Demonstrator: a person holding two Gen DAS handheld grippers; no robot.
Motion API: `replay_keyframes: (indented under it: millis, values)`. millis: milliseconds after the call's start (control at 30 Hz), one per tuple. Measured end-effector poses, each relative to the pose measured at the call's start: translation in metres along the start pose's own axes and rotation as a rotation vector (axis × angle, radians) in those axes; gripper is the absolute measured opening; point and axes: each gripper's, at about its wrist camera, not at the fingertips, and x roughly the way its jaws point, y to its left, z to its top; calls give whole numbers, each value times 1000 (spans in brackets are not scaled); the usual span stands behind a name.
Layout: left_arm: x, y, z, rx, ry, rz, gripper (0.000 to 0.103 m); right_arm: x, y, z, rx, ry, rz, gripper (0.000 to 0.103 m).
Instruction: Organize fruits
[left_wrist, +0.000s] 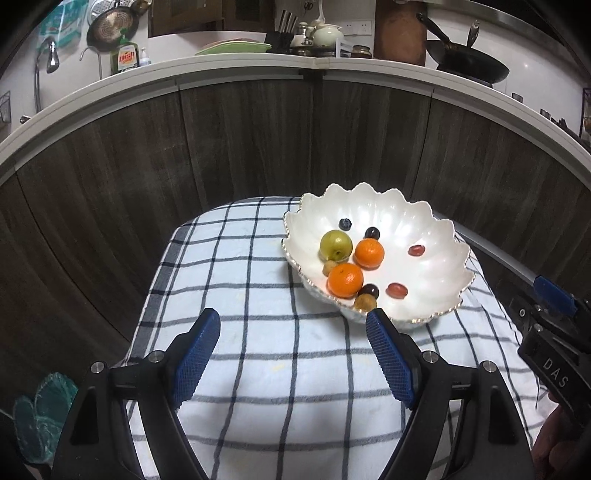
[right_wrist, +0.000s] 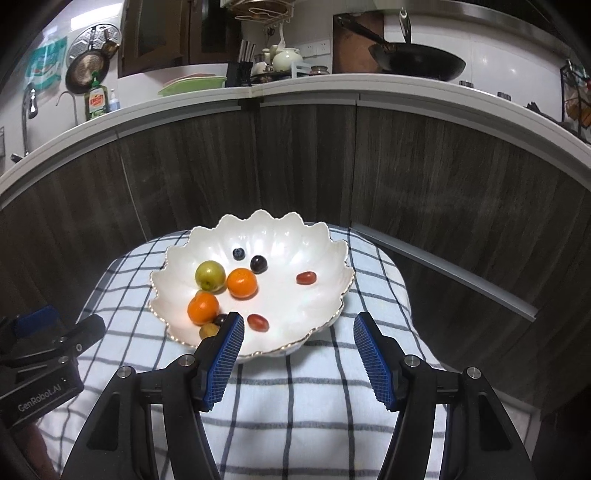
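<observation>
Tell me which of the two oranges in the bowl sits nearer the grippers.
The orange at the bowl's near-left rim, beside the small yellowish fruit. The other orange lies farther in, next to the green fruit.

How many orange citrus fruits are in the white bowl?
2. One orange sits mid-bowl beside the green fruit; the other orange lies nearer the bowl's near-left rim. None looks hidden.

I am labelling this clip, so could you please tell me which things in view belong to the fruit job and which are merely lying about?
Belonging to the job:
- white scalloped ceramic bowl
- two round orange tangerines
- round green plum-like fruit
- small red oval grape tomatoes
- dark round grapes
- open left gripper
- open right gripper

Lying about:
- black wok
- green dish-soap bottle
- blue-checked white cloth
</observation>
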Motion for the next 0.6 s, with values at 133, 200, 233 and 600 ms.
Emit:
replay_keyframes:
  millis: [133, 200, 233, 600]
  values:
    - [-8, 5, -12, 7, -17, 5, 81, -16, 2, -10, -3, -38, -8, 63]
    - [-14, 7, -17, 6, -29, 9, 81, -21, 4, -14, -10, -47, -9, 63]
    - [-16, 8, -19, 4, -35, 10, 81, -23, 4, -16, -14, -48, -8, 63]
    - [-42, 11, -43, -12, -56, 4, 81, -46, 5, -31, -10, -68, 2, 63]
